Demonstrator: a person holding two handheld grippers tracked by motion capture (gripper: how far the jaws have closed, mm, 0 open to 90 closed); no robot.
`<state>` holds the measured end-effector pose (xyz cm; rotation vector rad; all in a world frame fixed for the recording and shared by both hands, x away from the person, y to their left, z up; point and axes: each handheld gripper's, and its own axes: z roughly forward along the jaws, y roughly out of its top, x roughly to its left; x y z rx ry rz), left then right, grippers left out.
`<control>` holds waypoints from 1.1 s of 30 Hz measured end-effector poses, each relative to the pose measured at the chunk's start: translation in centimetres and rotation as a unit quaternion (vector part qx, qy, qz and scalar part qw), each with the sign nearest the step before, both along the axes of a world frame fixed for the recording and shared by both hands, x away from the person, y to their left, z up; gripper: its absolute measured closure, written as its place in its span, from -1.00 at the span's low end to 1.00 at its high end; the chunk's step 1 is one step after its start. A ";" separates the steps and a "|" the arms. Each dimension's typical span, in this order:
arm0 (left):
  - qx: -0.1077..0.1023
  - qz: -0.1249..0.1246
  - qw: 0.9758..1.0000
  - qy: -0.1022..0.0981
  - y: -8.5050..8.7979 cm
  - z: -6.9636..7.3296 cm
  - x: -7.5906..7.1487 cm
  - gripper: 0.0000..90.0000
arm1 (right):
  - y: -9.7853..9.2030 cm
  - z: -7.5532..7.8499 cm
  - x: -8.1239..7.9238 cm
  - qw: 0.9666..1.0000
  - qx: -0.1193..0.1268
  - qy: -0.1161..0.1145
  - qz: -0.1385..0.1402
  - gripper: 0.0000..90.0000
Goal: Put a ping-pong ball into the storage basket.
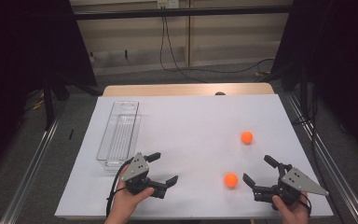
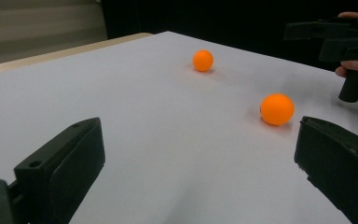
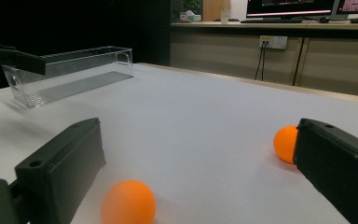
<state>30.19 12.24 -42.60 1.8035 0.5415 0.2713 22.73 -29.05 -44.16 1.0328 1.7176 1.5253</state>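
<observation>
1. Right gripper (image 1: pixel 260 171): jaws spread, empty, at the near right of the table (image 1: pixel 191 121).
2. Near ball (image 1: pixel 231 180): just left of those jaws (closer than to the left gripper (image 1: pixel 160 168), also spread, empty).
3. Balls: smooth orange spheres; far ball (image 1: pixel 247 136) beyond.
4. Clear ribbed bin (image 1: pixel 119 134): far left.
</observation>
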 end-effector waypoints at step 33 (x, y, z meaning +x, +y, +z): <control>0.004 -0.013 1.000 0.009 -1.9 0.0 0.4 -0.96 | 0.0 0.0 0.1 1.000 -0.004 0.000 0.002 -0.97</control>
